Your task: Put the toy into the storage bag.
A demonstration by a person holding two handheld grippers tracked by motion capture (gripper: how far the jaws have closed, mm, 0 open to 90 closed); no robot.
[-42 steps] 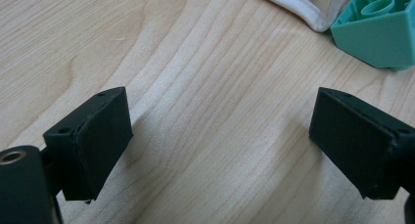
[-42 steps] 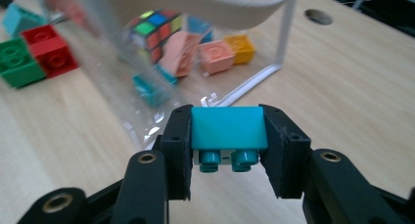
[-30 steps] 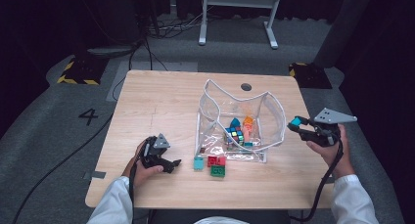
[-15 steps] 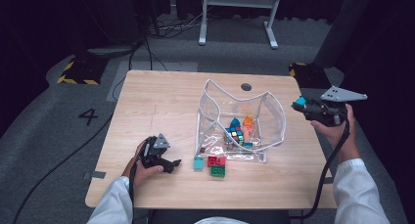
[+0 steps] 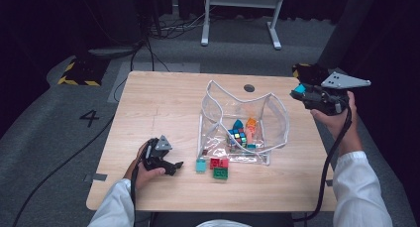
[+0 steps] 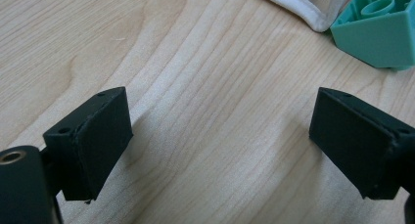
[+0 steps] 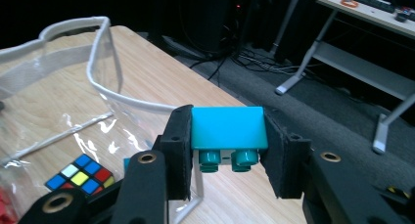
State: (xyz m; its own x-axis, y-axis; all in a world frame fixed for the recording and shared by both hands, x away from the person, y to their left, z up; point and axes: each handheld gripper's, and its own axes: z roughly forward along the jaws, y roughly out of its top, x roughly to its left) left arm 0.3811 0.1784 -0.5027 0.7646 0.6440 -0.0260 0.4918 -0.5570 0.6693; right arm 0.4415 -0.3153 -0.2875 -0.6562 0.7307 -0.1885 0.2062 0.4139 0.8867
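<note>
A clear plastic bag (image 5: 270, 115) with a white rim stands open in the middle of the table; inside lie a colour cube (image 5: 237, 136), an orange piece and a blue piece. My right gripper (image 5: 301, 90) is raised to the right of the bag's rim, shut on a turquoise brick (image 7: 228, 128) whose studs point down toward the camera. The bag's rim (image 7: 105, 89) and the colour cube (image 7: 80, 174) lie below it. My left gripper (image 5: 173, 166) rests low on the table at the front left, jaws open with nothing between them (image 6: 220, 145). A teal brick (image 6: 379, 31) lies just ahead of it.
In front of the bag lie a teal brick (image 5: 200, 165), a red brick (image 5: 218, 162) and a green brick (image 5: 221, 173). The wooden table (image 5: 163, 103) has a round hole (image 5: 249, 88) at the back. A white frame (image 5: 242, 9) stands on the floor beyond.
My right gripper has risen with the turquoise brick and drifted toward the back right, from beside the bag's right wall to above rim height. The left gripper has stayed put.
</note>
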